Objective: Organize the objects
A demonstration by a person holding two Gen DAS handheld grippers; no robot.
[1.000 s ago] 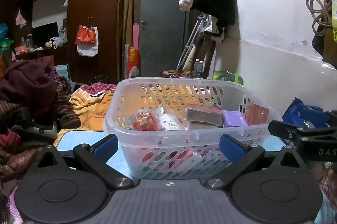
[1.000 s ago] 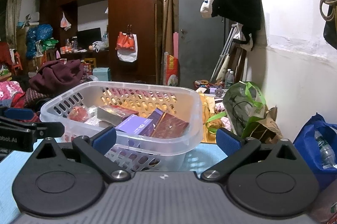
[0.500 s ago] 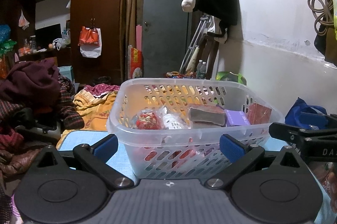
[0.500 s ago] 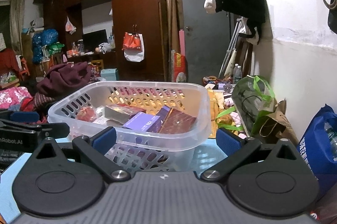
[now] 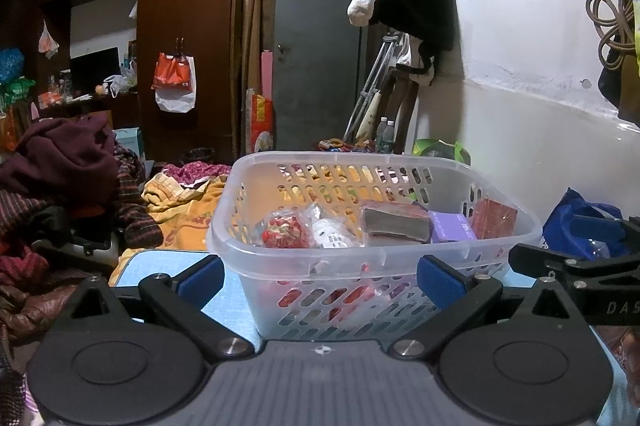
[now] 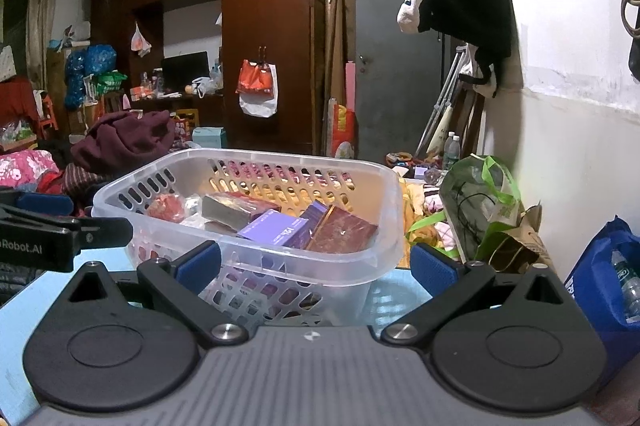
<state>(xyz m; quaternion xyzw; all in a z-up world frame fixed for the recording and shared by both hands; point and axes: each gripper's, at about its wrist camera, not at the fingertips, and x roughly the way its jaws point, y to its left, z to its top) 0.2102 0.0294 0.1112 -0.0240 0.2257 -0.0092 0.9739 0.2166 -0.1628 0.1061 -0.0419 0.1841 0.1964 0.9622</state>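
Clear plastic basket [image 5: 372,258] on the blue table [image 5: 160,266] holds 1 purple box [image 6: 276,230], 2 dark-red boxes and 1 red packet [image 5: 284,232], with both the left gripper [image 5: 318,276] and right gripper [image 6: 316,262] spread apart, empty.

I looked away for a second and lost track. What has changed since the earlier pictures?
Little. Both views slide a bit: the basket sits slightly further right in each. Nothing was gripped or released: left gripper and right gripper remain open and empty. The purple box and other contents lie as before.

The basket [image 5: 372,258] stands on the table [image 5: 160,266]; in it a packet [image 5: 286,232] lies left, boxes [image 5: 396,224] right
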